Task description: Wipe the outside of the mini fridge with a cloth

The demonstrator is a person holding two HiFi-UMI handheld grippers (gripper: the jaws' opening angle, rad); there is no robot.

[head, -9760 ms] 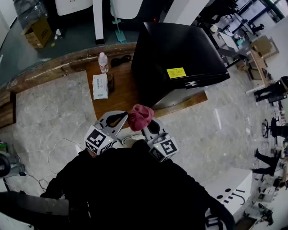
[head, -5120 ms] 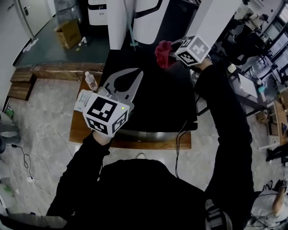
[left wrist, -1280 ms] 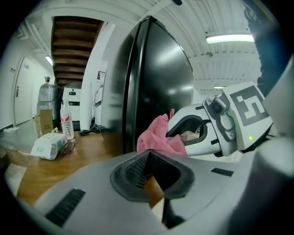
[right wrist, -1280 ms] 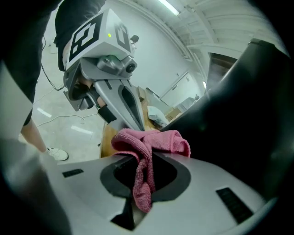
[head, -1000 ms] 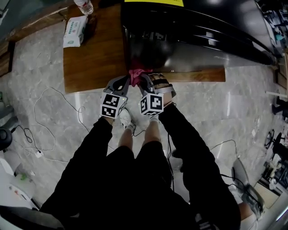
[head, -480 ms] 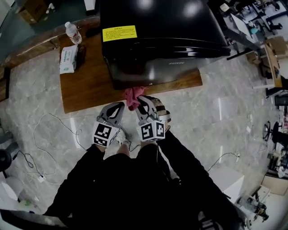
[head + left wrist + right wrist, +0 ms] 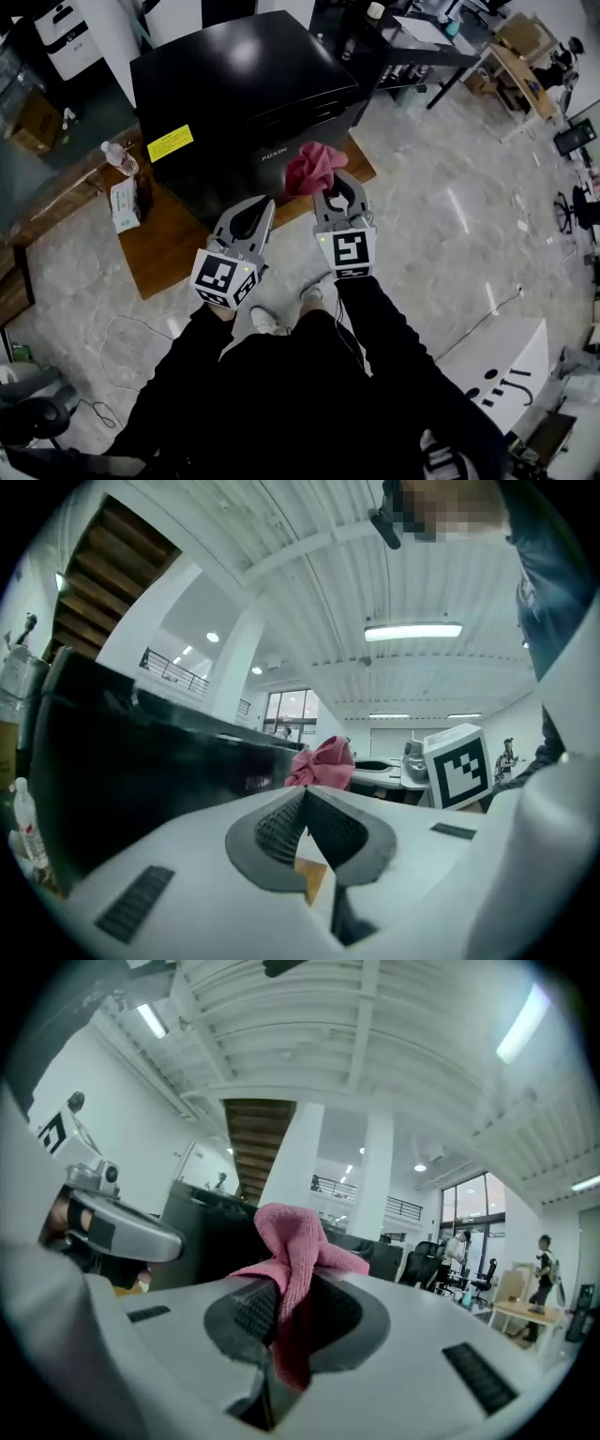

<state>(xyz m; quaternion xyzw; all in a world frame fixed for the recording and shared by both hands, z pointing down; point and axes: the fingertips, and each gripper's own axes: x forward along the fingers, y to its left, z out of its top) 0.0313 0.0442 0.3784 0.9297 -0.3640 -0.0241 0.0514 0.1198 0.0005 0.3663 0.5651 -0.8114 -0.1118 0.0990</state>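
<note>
The black mini fridge (image 7: 239,89) stands on a low wooden platform (image 7: 169,239), with a yellow label on its side. My right gripper (image 7: 326,178) is shut on a pink cloth (image 7: 312,167), held up in front of the fridge's near corner and not touching it. In the right gripper view the cloth (image 7: 295,1241) bunches above the jaws and hangs down between them. My left gripper (image 7: 258,208) is shut and empty, just left of the right one. The left gripper view shows the fridge (image 7: 122,771) at left and the cloth (image 7: 323,761) ahead.
A water bottle (image 7: 119,157) and a pack of tissues (image 7: 123,204) lie on the platform left of the fridge. A cardboard box (image 7: 33,122) sits further left. Desks and chairs (image 7: 441,37) stand at the upper right. Marble floor surrounds the platform.
Both grippers have come up from low beside the fridge's front face to chest height. The cloth has left the fridge's surface. The head view has swung, so the fridge now sits at upper left.
</note>
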